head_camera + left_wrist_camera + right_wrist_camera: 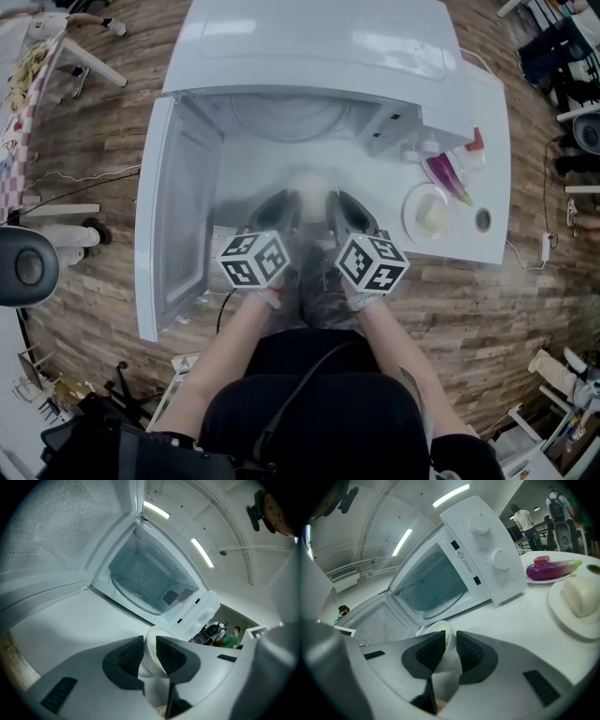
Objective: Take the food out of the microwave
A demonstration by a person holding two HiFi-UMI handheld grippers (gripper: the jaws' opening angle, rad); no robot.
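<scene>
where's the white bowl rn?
Head view centre, just in front of the open microwave, outside its cavity: the white bowl is held at its rim by the left gripper and right gripper.

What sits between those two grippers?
A white round bowl, its rim clamped by the left gripper and right gripper, seen in the head view.

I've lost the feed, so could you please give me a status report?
Left tool, right tool: both shut on rim of white round bowl. Bowl outside open white microwave. Nothing in the way.
</scene>
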